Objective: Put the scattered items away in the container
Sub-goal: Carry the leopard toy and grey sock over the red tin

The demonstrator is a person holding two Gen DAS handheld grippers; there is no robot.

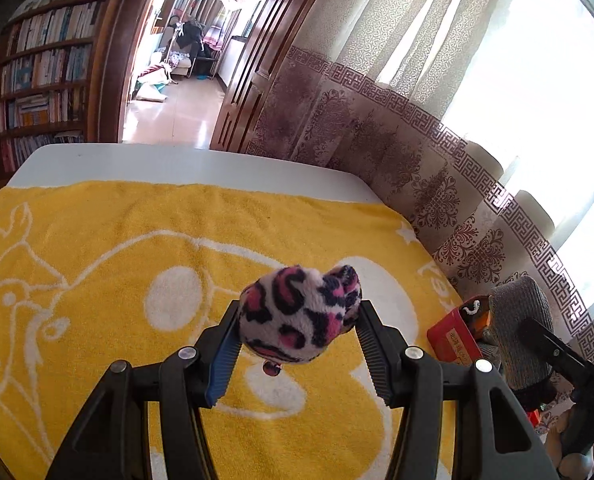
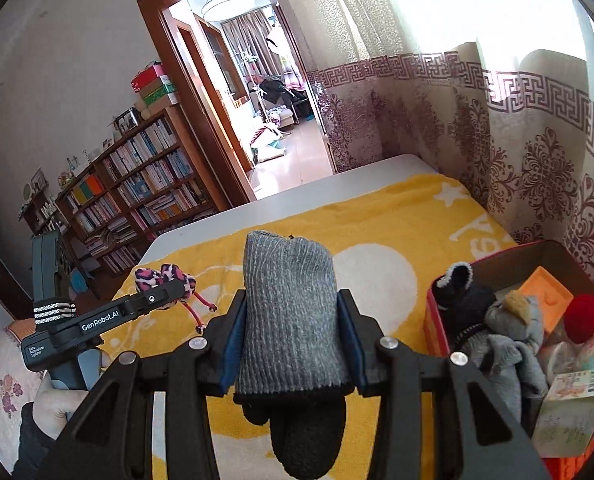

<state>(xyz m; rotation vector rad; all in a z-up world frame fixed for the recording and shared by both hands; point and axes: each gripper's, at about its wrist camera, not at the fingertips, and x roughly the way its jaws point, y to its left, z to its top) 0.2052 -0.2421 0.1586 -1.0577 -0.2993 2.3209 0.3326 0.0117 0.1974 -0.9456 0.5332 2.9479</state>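
Note:
My left gripper is shut on a pink-and-black leopard plush item and holds it above the yellow towel. It also shows in the right wrist view, at the left. My right gripper is shut on a grey knit glove with a black cuff, held above the towel. The glove also shows in the left wrist view. The red box stands at the right on the towel. It holds a black sock, grey cloth, an orange block and a red ball.
The white table lies under the towel. A patterned curtain hangs close behind the table and box. A bookshelf and an open doorway are beyond the table's far edge.

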